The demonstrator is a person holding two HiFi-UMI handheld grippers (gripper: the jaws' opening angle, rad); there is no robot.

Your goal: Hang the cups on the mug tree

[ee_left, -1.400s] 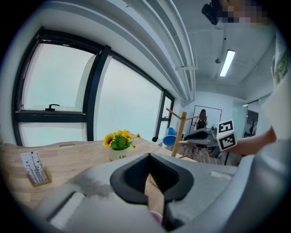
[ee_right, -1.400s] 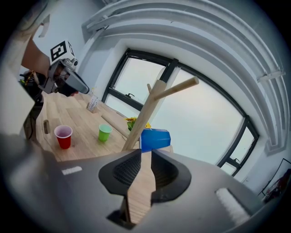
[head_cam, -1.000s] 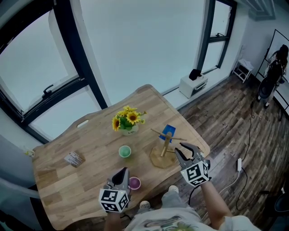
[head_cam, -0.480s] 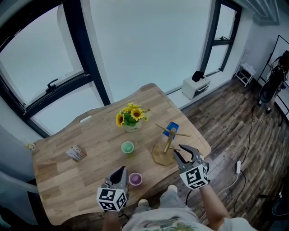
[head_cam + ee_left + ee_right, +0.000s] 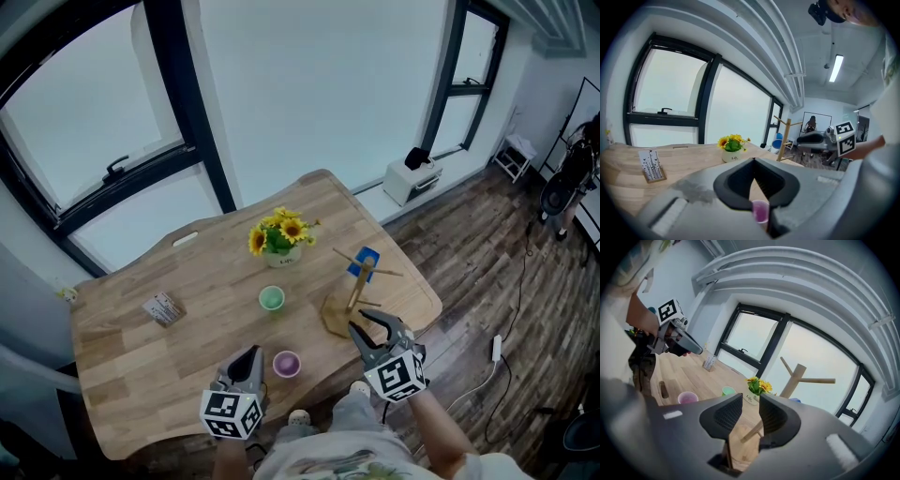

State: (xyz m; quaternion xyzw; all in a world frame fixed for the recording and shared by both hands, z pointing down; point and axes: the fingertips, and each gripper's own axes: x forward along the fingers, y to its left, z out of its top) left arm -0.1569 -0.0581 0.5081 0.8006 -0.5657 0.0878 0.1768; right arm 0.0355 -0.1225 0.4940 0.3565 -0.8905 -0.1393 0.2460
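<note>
Cups by a wooden mug tree [image 5: 354, 292] on a plank desk [image 5: 141, 361]
Blue cup [image 5: 367, 261] hangs on a peg; round green cup [image 5: 271, 298] and purple cup [image 5: 286, 363] stand toward the near edge. Left gripper [image 5: 249, 355] is closed and empty, while right gripper [image 5: 364, 322] has its ribbed jaws apart, holding nothing.

The head view looked steeply down from high above the surface [image 5: 141, 366], the mug tree [image 5: 354, 289] near its lower right. The left gripper view sat low over the near edge, facing across to the mug tree [image 5: 786, 136], well off at right. The right gripper view looked upward from close beside the mug tree [image 5: 797, 376]. All three views shared the tree and the sunflower pot [image 5: 281, 242] beyond it.
</note>
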